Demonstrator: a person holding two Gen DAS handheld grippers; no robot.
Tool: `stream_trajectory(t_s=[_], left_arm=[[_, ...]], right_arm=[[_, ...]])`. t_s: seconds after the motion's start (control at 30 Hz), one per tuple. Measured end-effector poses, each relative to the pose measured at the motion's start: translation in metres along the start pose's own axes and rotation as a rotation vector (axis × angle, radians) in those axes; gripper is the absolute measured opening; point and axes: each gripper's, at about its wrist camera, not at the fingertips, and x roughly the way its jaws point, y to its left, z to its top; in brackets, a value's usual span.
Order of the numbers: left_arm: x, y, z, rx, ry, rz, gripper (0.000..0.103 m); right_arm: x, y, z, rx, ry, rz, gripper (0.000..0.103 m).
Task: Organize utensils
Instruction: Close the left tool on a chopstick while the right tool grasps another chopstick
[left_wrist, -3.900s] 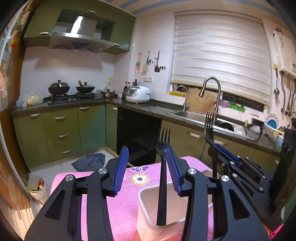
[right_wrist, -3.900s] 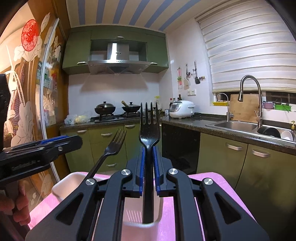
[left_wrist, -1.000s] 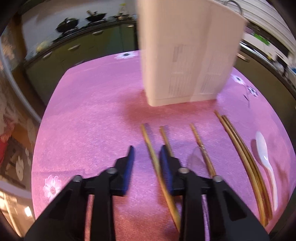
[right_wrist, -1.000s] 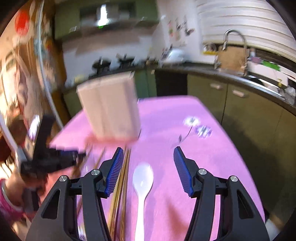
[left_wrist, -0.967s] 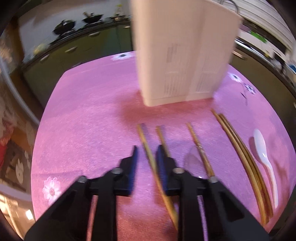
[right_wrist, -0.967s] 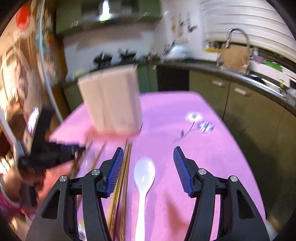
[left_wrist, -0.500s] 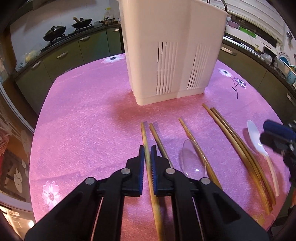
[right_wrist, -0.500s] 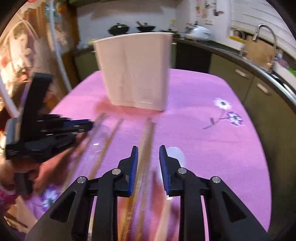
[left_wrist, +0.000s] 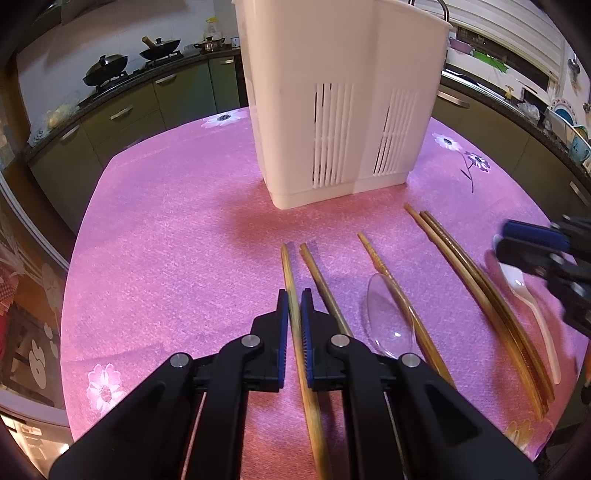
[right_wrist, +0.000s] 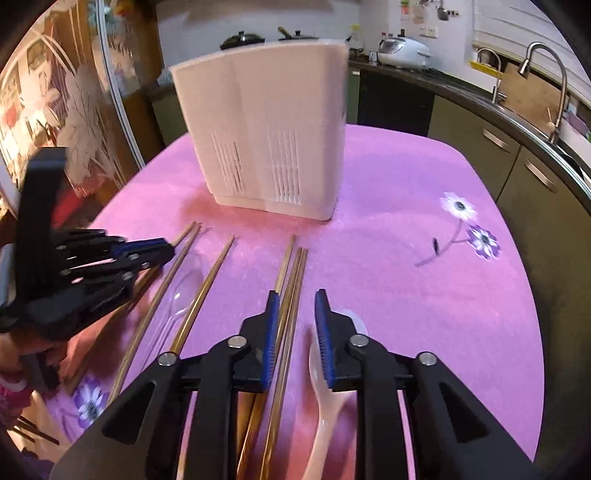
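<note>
A white slotted utensil holder (left_wrist: 343, 99) stands on the pink tablecloth (left_wrist: 177, 236); it also shows in the right wrist view (right_wrist: 266, 125). Several wooden chopsticks lie in front of it. My left gripper (left_wrist: 292, 306) is shut on the leftmost chopstick (left_wrist: 288, 273), low at the cloth. My right gripper (right_wrist: 295, 306) is partly open, its jaws around a bundle of chopsticks (right_wrist: 291, 280). A white spoon (right_wrist: 328, 391) lies under its right finger. A clear spoon (left_wrist: 388, 314) lies between the chopsticks.
The left gripper (right_wrist: 110, 254) shows at the left of the right wrist view, and the right gripper (left_wrist: 539, 247) at the right edge of the left wrist view. Green cabinets, a stove and a sink surround the table.
Both grippers came down from the holder to the cloth. My left gripper has closed on the leftmost chopstick. My right gripper has shifted left from the white spoon over the chopstick bundle.
</note>
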Motion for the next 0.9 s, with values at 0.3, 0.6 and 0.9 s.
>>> stream_trajectory(t_s=[0.3, 0.6, 0.9], left_arm=[[0.001, 0.001, 0.000, 0.002, -0.001, -0.010, 0.008], [0.002, 0.002, 0.001, 0.000, -0.001, -0.009, 0.008], [0.003, 0.007, 0.004, -0.021, 0.016, -0.030, 0.006]], right_arm=[[0.025, 0.000, 0.004, -0.068, 0.106, -0.031, 0.020], [0.044, 0.004, 0.013, -0.048, 0.174, -0.016, 0.020], [0.035, 0.001, 0.029, 0.017, 0.129, 0.047, 0.006]])
